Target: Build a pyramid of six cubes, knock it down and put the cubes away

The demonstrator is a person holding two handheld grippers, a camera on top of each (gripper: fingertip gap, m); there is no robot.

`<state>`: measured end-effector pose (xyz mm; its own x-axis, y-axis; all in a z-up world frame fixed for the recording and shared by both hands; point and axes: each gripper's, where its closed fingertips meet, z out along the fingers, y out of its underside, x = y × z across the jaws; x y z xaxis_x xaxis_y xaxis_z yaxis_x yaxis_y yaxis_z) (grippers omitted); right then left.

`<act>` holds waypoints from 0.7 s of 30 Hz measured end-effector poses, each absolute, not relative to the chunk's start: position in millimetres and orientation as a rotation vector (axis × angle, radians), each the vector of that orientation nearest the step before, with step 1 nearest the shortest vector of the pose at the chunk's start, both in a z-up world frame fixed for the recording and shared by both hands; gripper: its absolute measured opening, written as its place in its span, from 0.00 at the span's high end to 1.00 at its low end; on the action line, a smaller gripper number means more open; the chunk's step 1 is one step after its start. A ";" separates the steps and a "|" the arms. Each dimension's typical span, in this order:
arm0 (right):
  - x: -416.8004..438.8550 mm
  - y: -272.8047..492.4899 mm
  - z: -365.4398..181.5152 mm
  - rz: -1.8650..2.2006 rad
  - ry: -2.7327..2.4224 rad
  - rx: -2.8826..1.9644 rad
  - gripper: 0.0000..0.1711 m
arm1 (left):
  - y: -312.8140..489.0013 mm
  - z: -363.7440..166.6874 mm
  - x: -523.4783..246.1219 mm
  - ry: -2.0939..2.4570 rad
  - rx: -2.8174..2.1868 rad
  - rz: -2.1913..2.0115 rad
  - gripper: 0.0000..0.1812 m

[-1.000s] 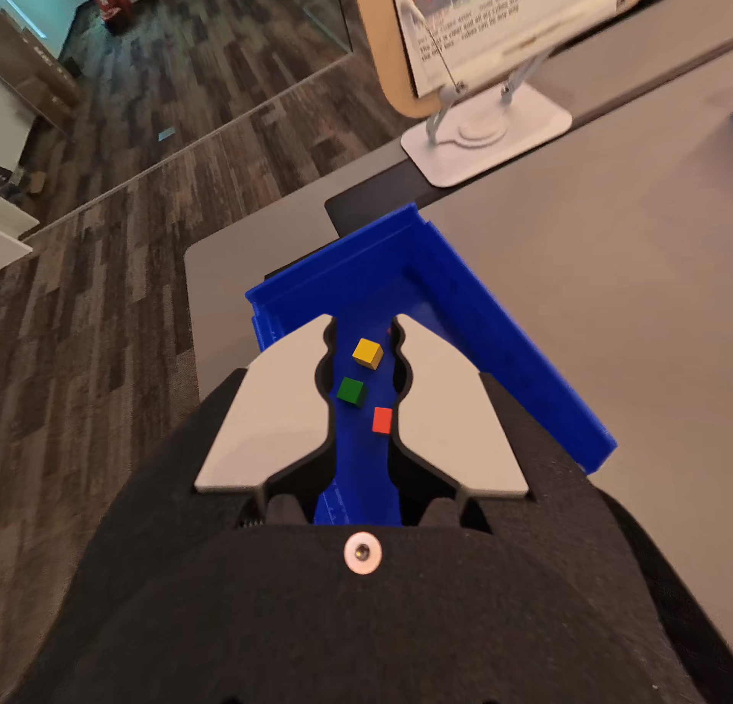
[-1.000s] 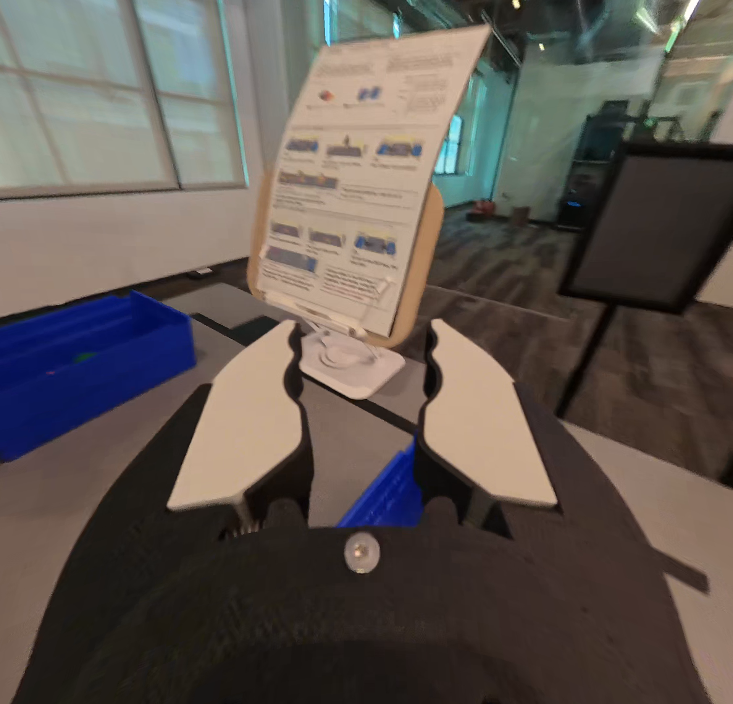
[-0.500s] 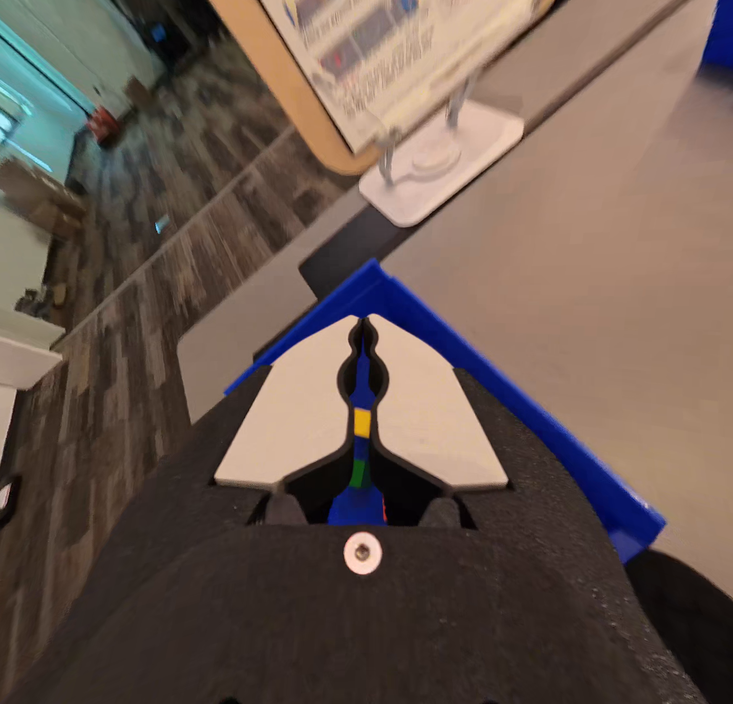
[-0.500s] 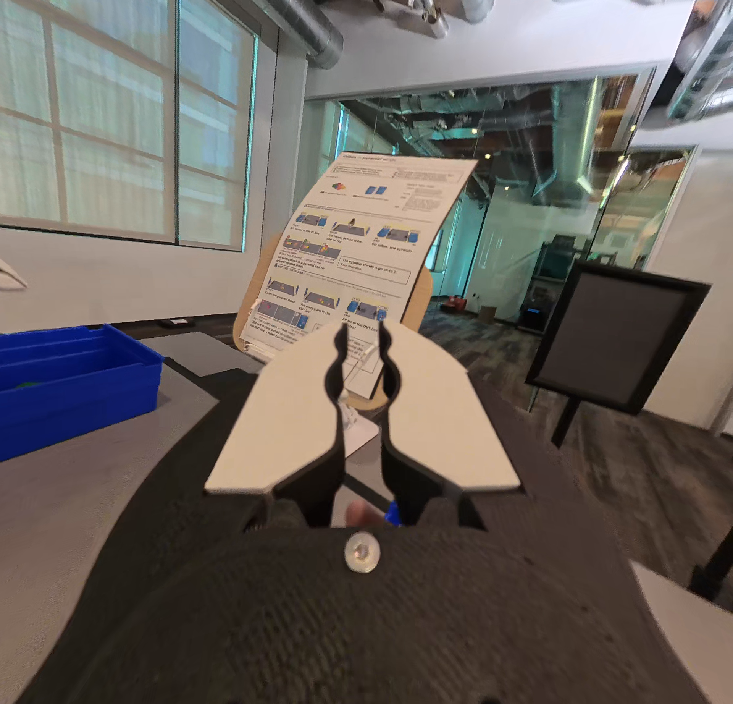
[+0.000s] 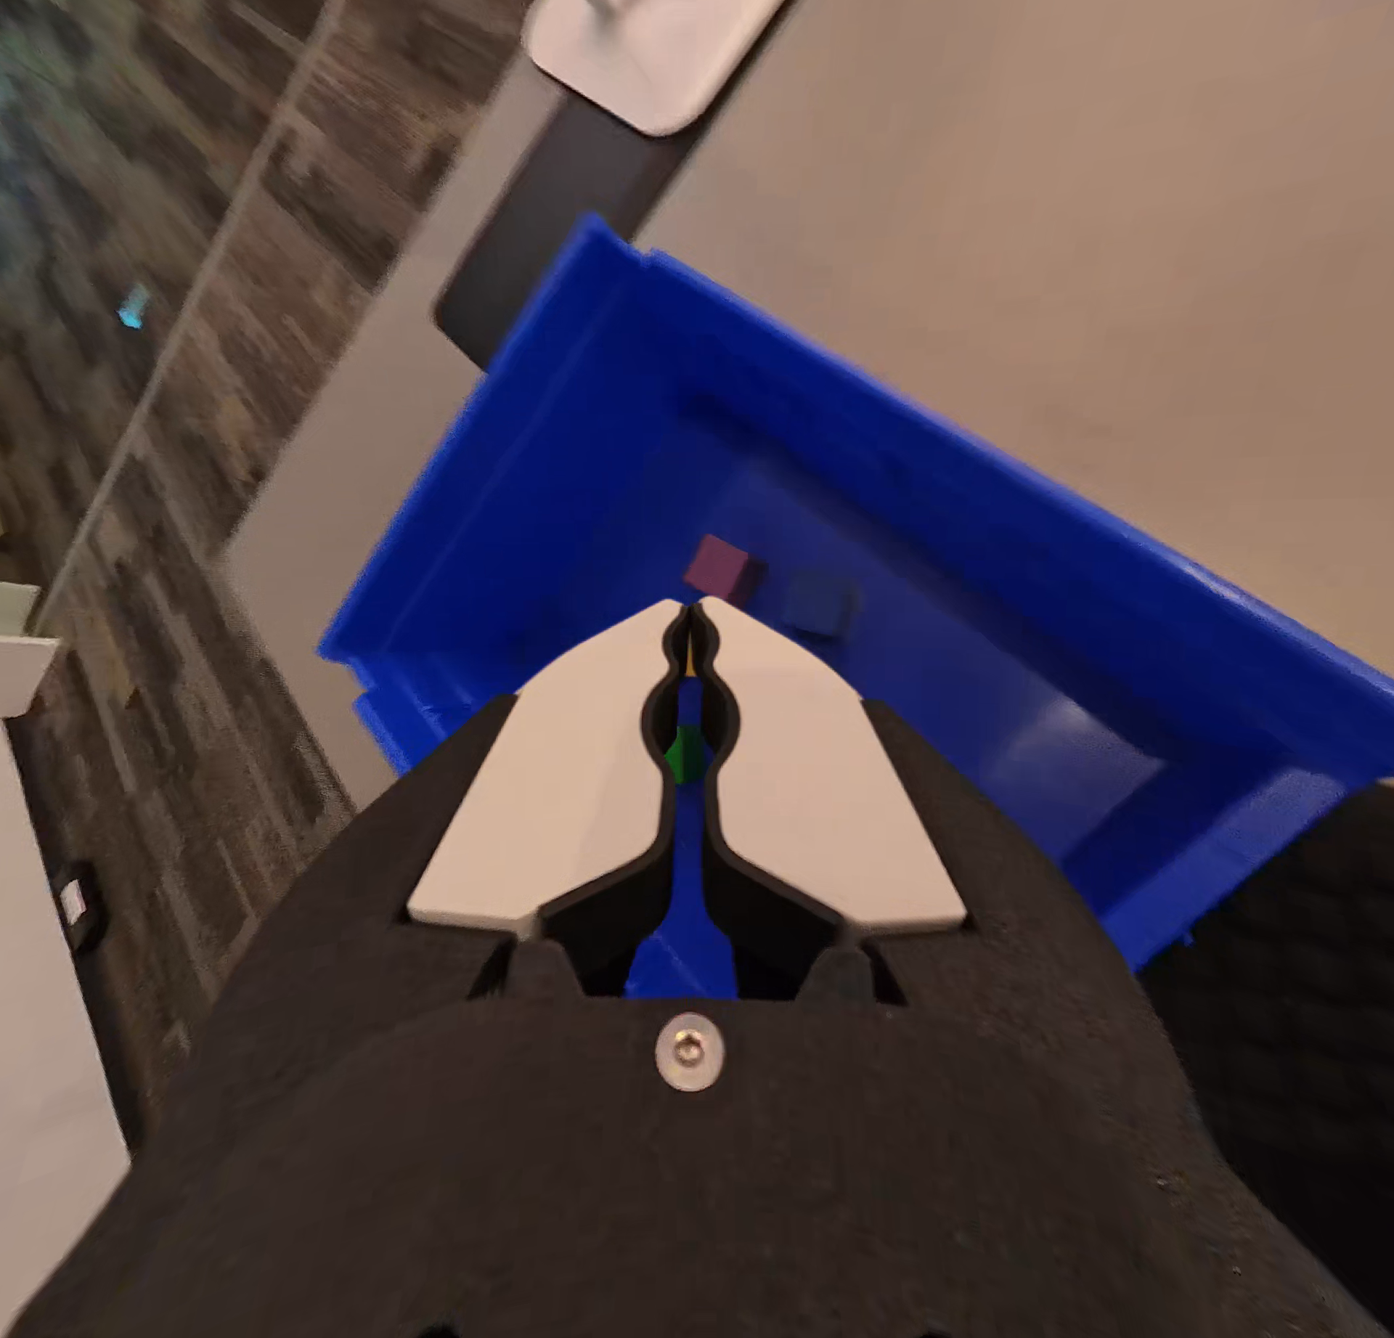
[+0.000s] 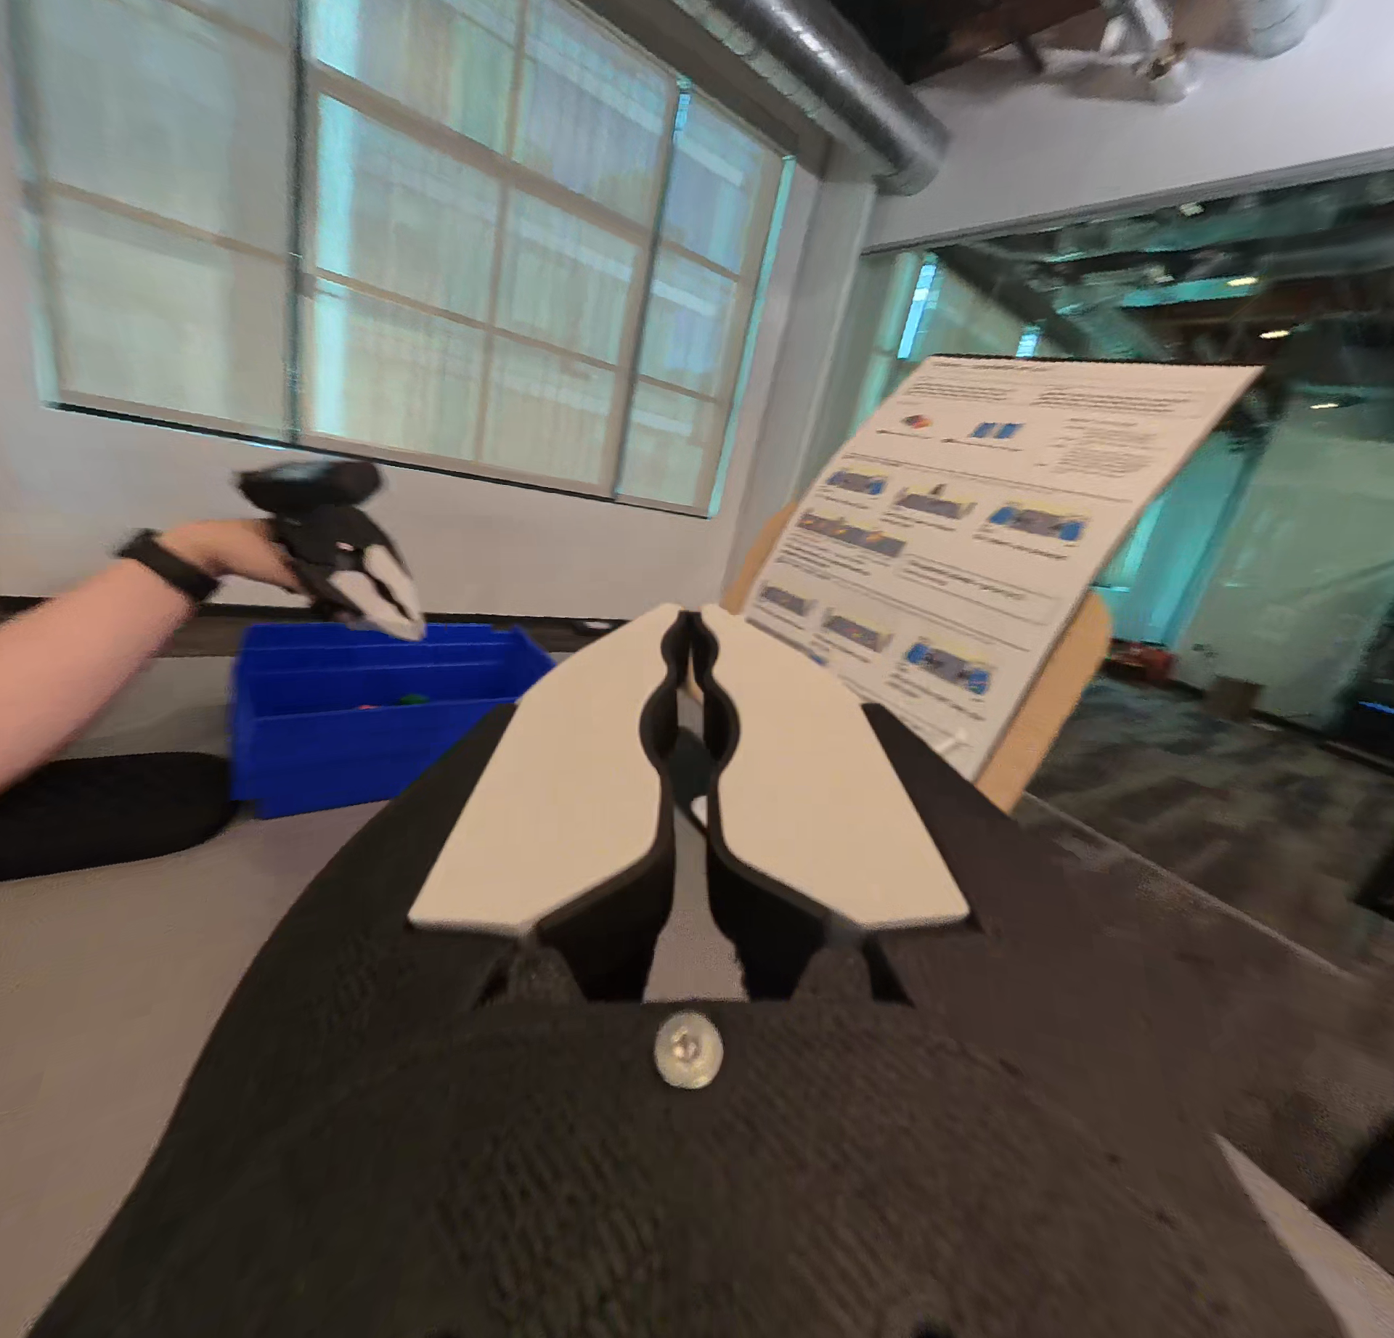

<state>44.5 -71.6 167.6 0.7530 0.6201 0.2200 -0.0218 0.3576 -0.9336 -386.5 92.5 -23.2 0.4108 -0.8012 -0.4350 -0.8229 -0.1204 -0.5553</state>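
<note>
Your left gripper (image 5: 690, 608) hangs over the blue bin (image 5: 573, 427) with its fingertips closed together, gripping nothing. Inside the bin lie a purple cube (image 5: 718, 567) and a dark blue cube (image 5: 813, 602) near each other; a green cube (image 5: 685, 753) shows through the finger gap. Your right gripper (image 6: 690, 615) is likewise closed and empty, raised above the grey table (image 6: 98, 1000), pointing toward the instruction board (image 6: 981, 547).

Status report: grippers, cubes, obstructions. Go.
Left gripper shut, empty, over blue bin. Right gripper shut, empty. Purple cube, dark blue cube, green cube in bin. Nothing in the way.
</note>
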 end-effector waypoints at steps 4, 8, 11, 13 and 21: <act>49.9 -73.9 166.3 0.540 -0.604 -1.129 1.00 | 89.1 -64.9 -372.7 1.525 -2.042 -0.016 0.99; 52.7 -73.3 159.7 0.564 -0.622 -1.158 0.99 | 91.9 -97.0 -367.6 1.615 -2.129 0.020 0.88; 49.9 -71.7 154.5 0.584 -0.645 -1.179 0.98 | 93.3 -110.9 -367.0 1.656 -2.161 0.049 0.83; 49.1 -67.5 149.6 0.572 -0.651 -1.205 0.98 | 93.1 -118.4 -368.0 1.679 -2.181 0.066 0.80; 37.2 -59.3 132.3 0.565 -0.716 -1.282 0.97 | 98.1 -136.9 -374.7 1.698 -2.237 0.103 0.81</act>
<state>37.2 -59.3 132.3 0.6628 0.7310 0.1620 0.0128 0.2052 -0.9786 -374.7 98.1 -136.9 0.2869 -0.9239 -0.2531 -0.9478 -0.2353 -0.2154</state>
